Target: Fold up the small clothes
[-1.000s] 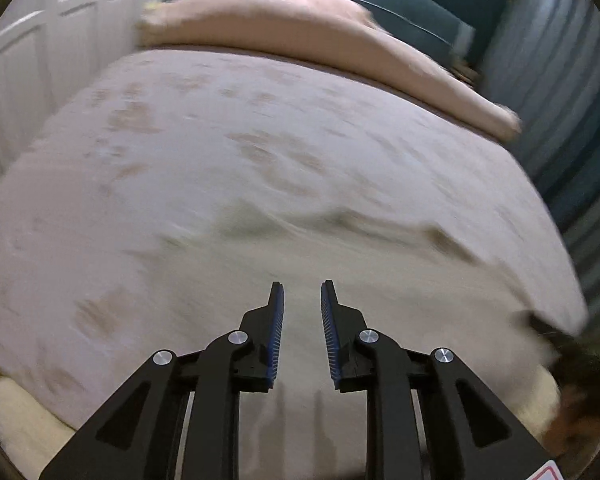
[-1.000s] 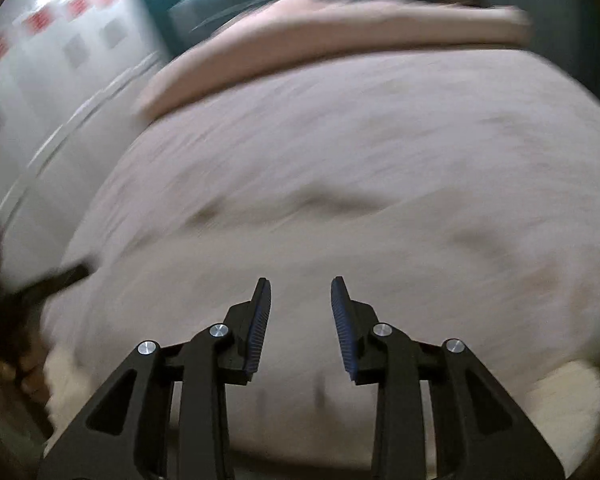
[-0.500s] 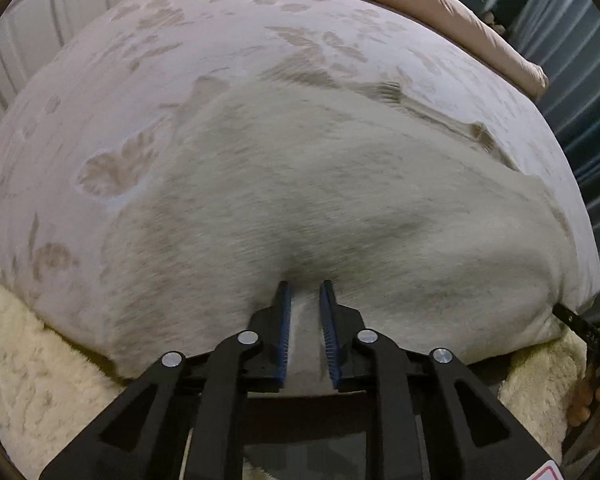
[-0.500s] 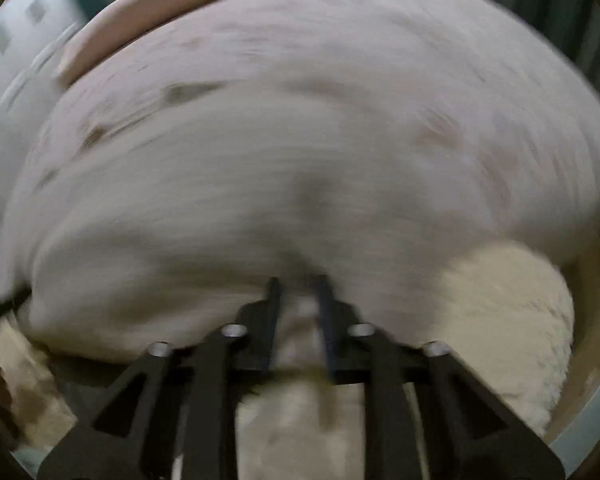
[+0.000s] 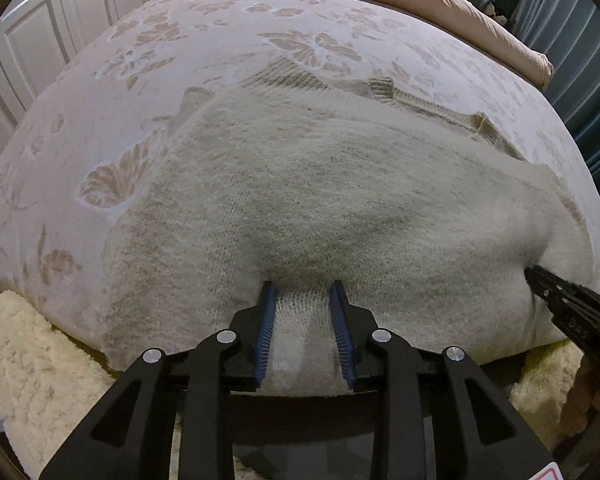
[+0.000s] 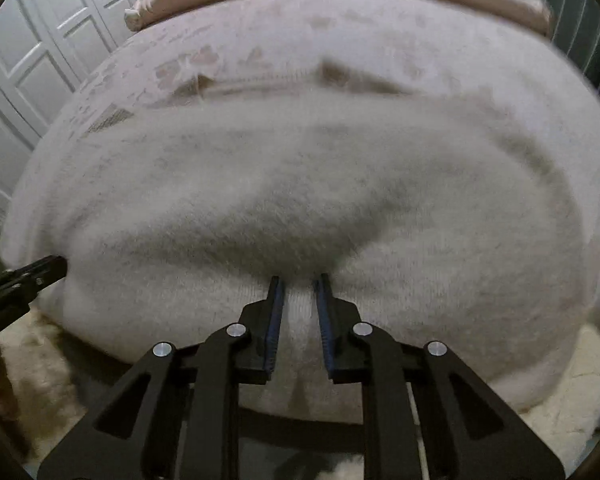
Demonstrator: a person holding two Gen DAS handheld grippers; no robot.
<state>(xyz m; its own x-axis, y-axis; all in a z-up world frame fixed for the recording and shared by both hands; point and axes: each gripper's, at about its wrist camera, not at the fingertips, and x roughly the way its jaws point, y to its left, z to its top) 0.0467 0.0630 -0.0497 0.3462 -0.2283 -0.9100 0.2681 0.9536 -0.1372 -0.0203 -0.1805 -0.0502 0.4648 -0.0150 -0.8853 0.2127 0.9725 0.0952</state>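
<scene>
Patterned bedspread (image 5: 300, 28) carries a cream knit sweater (image 5: 320, 184) spread ahead of both grippers. Left gripper (image 5: 302, 300) and right gripper (image 6: 299, 292) have just been easing open with its near hem bunched between narrow jaws. Soft, light, stretchy knit: best held at the hem corners

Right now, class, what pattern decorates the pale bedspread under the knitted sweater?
Tan flowers and leaves on the pale bedspread, clearest in the left wrist view.
</scene>
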